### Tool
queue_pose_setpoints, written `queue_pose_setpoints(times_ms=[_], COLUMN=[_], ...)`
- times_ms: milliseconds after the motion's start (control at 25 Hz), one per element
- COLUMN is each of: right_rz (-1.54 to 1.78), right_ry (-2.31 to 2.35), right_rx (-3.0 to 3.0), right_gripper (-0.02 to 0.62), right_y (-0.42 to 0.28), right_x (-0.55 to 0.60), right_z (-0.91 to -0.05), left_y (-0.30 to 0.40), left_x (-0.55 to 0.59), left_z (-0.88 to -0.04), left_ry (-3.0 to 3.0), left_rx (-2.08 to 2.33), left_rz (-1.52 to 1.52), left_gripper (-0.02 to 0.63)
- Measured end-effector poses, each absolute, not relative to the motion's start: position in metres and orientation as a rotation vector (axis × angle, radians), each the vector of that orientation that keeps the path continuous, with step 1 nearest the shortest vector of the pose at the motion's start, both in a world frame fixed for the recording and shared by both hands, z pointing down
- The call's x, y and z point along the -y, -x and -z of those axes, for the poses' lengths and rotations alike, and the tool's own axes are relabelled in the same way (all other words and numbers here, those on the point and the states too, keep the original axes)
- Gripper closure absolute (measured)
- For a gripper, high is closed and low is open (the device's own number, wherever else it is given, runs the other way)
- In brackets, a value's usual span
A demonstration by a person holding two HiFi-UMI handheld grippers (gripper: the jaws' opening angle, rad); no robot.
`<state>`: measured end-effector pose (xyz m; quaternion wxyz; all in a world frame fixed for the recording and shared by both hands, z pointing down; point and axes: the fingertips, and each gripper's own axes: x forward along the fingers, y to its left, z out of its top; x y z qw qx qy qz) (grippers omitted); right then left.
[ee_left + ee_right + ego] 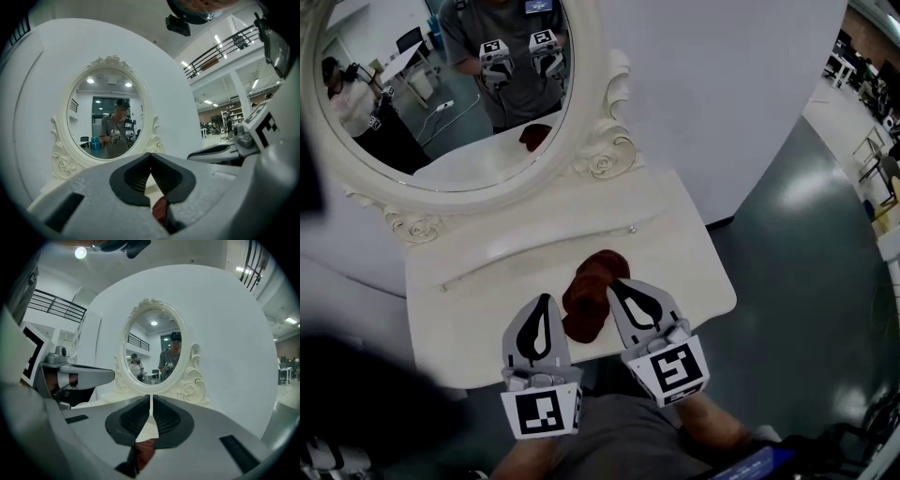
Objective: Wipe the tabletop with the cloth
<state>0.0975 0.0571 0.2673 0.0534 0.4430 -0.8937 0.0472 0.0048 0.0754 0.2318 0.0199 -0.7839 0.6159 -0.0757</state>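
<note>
A crumpled dark red cloth [589, 298] lies on the white dressing table [478, 309] near its front edge. My left gripper [546, 302] hovers just left of the cloth and my right gripper [616, 286] just right of it, both pointing away from me. In the left gripper view the left gripper [150, 157] is shut with nothing between its tips, and a bit of the cloth [161, 209] shows below them. In the right gripper view the right gripper [151, 399] is likewise shut and empty, with the cloth [144, 449] showing beneath.
An oval mirror [450, 84] in an ornate white frame stands at the back of the table against a white wall. A shallow ledge [544, 246] runs in front of it. Grey floor [806, 281] drops away to the right of the table's edge.
</note>
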Motion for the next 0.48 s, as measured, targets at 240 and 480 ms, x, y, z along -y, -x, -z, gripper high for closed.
queue_pose_setpoints(times_ms=[240, 480], right_rz=[-0.122, -0.175], right_ry=[-1.255, -1.135], right_rx=[2.768, 2.736], right_gripper=[0.579, 0.577], right_y=[-0.088, -0.070], right_x=[-0.036, -0.023], right_z=[-0.265, -0.294], left_y=[0.012, 0.025], left_x=[-0.063, -0.042], left_z=[-0.231, -0.247], left_ry=[2.361, 2.382], left_rx=[-2.004, -2.037], left_rz=[0.237, 0.243], left_gripper=[0.591, 0.591])
